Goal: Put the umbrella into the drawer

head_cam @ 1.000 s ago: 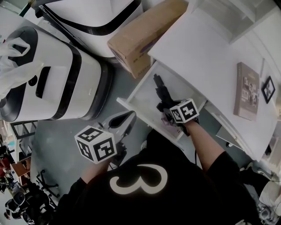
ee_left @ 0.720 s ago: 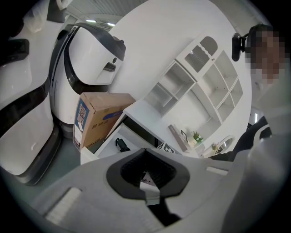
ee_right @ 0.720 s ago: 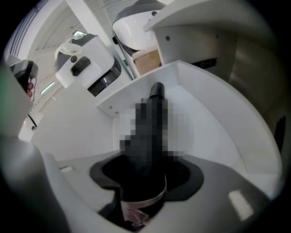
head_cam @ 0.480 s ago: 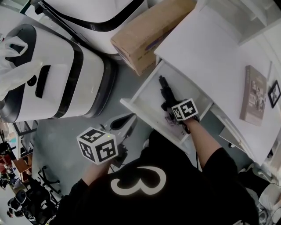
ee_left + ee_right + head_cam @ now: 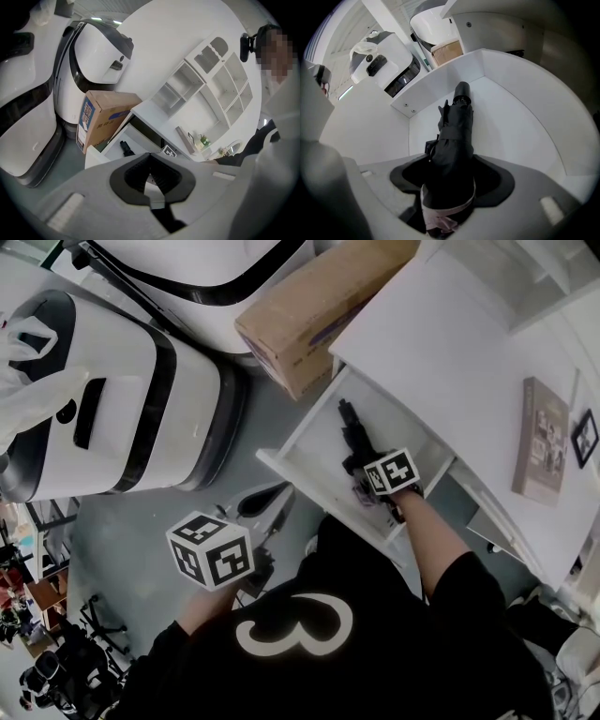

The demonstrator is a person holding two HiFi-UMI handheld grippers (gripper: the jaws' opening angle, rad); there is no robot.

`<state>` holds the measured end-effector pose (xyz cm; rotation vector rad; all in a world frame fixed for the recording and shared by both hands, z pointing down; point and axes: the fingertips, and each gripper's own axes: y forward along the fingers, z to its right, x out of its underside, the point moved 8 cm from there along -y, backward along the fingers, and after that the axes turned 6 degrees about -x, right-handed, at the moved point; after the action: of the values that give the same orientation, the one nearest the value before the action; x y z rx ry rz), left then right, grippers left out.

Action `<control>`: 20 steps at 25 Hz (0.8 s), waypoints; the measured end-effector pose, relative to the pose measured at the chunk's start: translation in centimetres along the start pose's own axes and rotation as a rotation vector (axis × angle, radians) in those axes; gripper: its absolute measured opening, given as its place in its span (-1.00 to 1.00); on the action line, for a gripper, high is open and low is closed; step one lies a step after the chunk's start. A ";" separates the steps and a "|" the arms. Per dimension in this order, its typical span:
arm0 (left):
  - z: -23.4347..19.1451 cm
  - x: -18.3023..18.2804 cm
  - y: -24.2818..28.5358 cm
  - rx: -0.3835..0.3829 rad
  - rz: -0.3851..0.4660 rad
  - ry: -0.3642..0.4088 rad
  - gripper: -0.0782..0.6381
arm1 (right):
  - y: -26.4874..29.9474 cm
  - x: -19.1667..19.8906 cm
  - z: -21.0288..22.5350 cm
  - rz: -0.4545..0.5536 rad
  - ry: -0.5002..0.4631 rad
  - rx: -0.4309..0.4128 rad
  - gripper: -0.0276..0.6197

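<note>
Lying inside the open drawer (image 5: 314,448): black umbrella (image 5: 457,131), placement done. Right hand-held gripper (image 5: 449,185) straddles its near end, jaws just opening, grip released; withdrawal remains. Left hand-held gripper (image 5: 151,178) clenched, empty, outside the drawer.

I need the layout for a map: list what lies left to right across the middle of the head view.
Left to right: white machine → umbrella, lying in the drawer → book → picture frame.
</note>
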<state>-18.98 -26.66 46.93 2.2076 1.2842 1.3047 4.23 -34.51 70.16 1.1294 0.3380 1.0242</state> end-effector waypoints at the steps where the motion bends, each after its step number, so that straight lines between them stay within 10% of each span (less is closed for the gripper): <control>1: 0.1 0.0 -0.1 0.003 0.000 0.005 -0.76 | 0.0 0.1 0.0 0.003 0.015 -0.006 -0.04; 20: 4.1 1.2 -3.4 0.099 0.075 0.063 -0.76 | -19.1 -1.7 -11.1 0.455 -0.139 -0.106 -0.23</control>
<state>-17.33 -22.94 43.26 2.3206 1.3275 1.3766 5.27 -30.43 48.40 1.2012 -0.0919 1.3341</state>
